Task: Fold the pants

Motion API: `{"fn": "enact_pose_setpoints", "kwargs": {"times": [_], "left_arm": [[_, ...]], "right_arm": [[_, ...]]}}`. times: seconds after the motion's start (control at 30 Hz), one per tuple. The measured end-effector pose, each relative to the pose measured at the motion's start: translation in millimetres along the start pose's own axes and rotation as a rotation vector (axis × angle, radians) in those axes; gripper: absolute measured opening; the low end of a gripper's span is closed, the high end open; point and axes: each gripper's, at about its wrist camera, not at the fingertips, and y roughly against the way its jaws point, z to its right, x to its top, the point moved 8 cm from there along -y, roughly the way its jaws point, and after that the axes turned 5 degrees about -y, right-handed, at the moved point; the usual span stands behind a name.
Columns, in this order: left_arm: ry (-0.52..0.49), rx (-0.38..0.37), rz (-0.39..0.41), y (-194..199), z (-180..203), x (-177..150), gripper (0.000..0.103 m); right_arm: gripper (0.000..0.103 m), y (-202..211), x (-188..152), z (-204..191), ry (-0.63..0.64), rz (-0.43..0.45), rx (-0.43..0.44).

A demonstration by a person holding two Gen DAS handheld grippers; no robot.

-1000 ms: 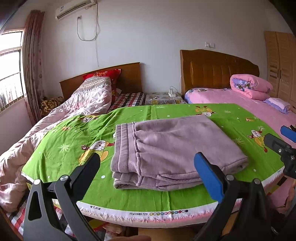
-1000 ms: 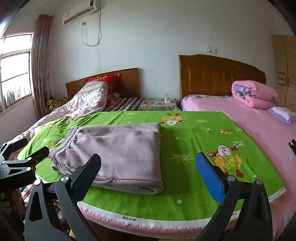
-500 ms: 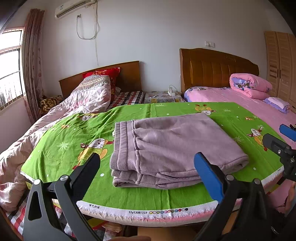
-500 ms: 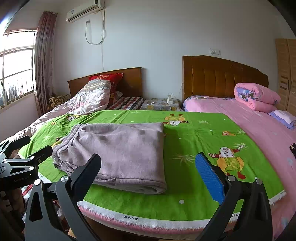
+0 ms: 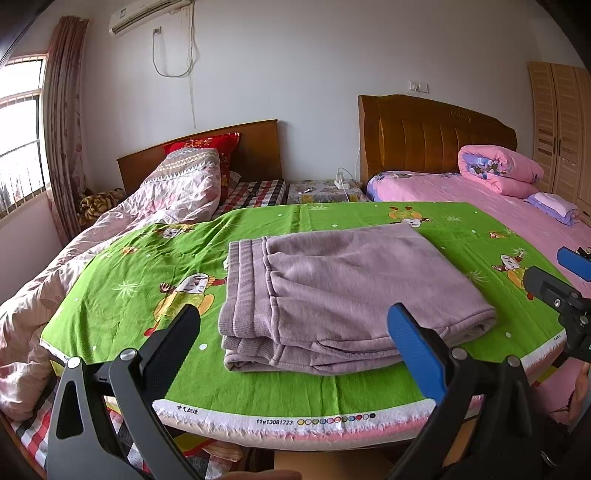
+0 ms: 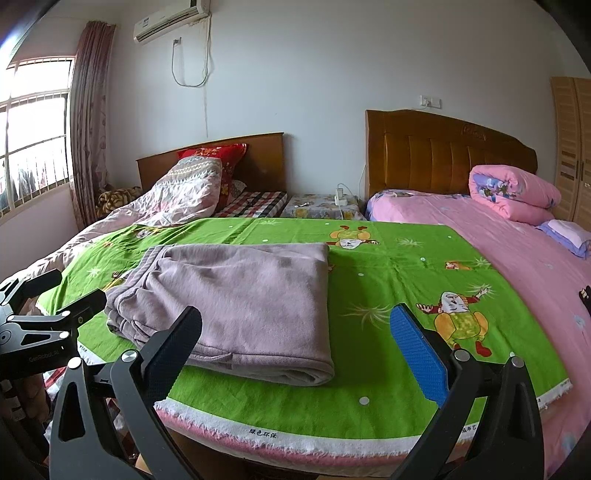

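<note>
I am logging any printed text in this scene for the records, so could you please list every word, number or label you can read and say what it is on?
"11y13081723", beside a row of colour dots: near white selvedge of the green sheet.
"GenRobot.AI": body of the left gripper.
Chinese characters on the selvedge: too small to read with confidence.
Air conditioner badge: blurred.
The folded pants show no label.

The room has white walls (image 5: pixel 295 55) and an air conditioner (image 6: pixel 171 18) high up, with a cable hanging below it. At the left, a barred window (image 6: pixel 33 136) gives daylight beside a pink curtain (image 6: pixel 88 122). Two beds with wooden headboards stand side by side: one headboard (image 5: pixel 199 151) is low, the other headboard (image 5: pixel 436 136) taller. A light wooden wardrobe (image 5: pixel 561 133) stands at the right.
</note>
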Motion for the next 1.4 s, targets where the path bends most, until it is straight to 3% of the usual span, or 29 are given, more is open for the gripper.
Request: {"fn": "enact_pose_setpoints", "kwargs": {"times": [1.4], "left_arm": [[0.002, -0.009, -0.007, -2.0, 2.6, -5.8, 0.101]], "right_arm": [[0.098, 0.0, 0.6, 1.9, 0.0, -0.002, 0.003]]}}
